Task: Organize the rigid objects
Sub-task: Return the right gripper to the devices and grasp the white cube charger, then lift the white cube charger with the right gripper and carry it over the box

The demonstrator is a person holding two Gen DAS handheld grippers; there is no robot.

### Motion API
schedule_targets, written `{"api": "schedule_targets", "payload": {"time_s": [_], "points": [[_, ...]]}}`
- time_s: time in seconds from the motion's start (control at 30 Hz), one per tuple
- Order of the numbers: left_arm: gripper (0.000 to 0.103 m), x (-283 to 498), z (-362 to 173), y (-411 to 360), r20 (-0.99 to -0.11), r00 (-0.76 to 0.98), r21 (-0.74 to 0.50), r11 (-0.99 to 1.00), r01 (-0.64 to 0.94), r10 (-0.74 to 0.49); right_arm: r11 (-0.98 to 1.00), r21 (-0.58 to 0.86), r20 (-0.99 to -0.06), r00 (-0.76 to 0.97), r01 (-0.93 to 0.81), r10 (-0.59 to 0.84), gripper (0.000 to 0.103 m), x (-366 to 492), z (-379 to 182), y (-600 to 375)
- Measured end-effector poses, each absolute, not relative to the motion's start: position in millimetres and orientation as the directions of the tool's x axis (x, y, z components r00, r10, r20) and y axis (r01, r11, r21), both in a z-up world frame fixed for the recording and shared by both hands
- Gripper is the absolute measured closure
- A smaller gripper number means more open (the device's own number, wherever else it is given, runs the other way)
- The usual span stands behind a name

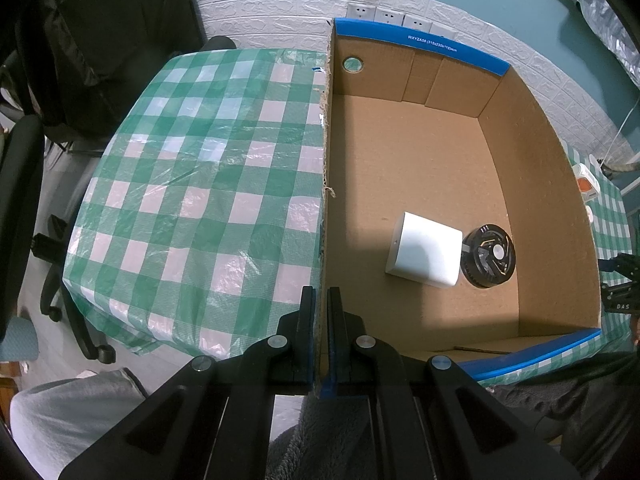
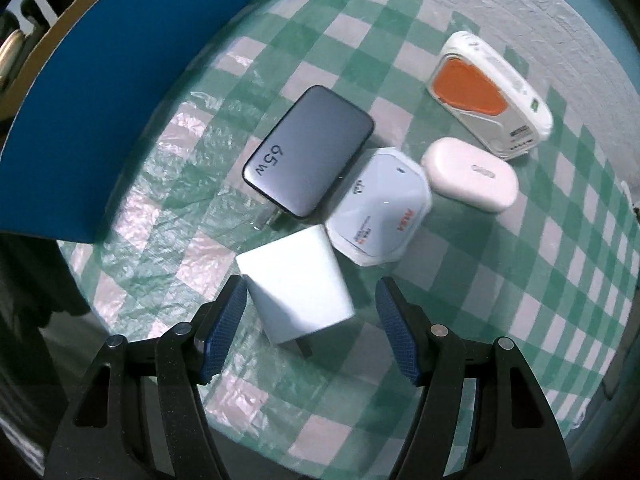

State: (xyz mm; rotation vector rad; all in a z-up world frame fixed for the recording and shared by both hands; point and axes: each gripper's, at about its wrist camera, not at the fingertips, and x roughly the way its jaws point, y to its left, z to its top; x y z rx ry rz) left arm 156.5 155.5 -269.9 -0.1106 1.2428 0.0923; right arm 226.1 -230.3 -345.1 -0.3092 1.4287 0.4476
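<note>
Left gripper clamped on the near left wall of the cardboard box; only this view shows inside: a white cube charger touching a black round fan, near the right wall. Right gripper open, jaws either side of a white charger on the checked tablecloth; beyond it a grey 65W charger, white packet, white oval case and orange-and-white pack toward the far edge.

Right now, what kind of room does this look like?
Probably a home room or small office: a table under a green checked plastic tablecloth, wall sockets on white brick-pattern wall panels, and a black swivel chair beside the table.
</note>
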Motion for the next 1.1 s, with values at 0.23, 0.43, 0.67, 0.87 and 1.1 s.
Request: {"api": "schedule_targets", "payload": {"time_s": [0.23, 0.43, 0.67, 0.87, 1.1], "points": [[0.099, 156.5, -269.8, 155.6, -0.947, 0.32, -0.034, 0.991, -0.129, 0.01, 0.902, 0.109, -0.992, 0.006, -0.418, 0.123, 0.051, 225.6, -354.0, -227.5], [0.099, 156.0, -270.1, 156.2, -0.947, 0.321, -0.037, 0.991, -0.13, 0.007, 0.935, 0.156, -0.987, -0.086, -0.32, 0.135, 0.052, 230.8, -357.7, -221.8], [0.099, 156.0, -270.2, 155.9, -0.947, 0.321, -0.038, 0.991, -0.13, 0.006, 0.95, 0.117, -0.992, -0.071, -0.288, 0.101, 0.048, 241.6, -367.4, -213.6], [0.099, 156.0, -270.1, 155.9, -0.947, 0.321, -0.039, 0.991, -0.131, 0.006, 0.958, 0.119, -0.993, -0.043, -0.262, 0.112, 0.053, 237.8, -367.0, -193.1], [0.099, 156.5, -270.2, 155.4, -0.947, 0.321, -0.037, 0.991, -0.13, 0.007, 0.953, 0.142, -0.99, -0.024, -0.267, 0.141, 0.053, 228.1, -343.1, -195.7]]}}
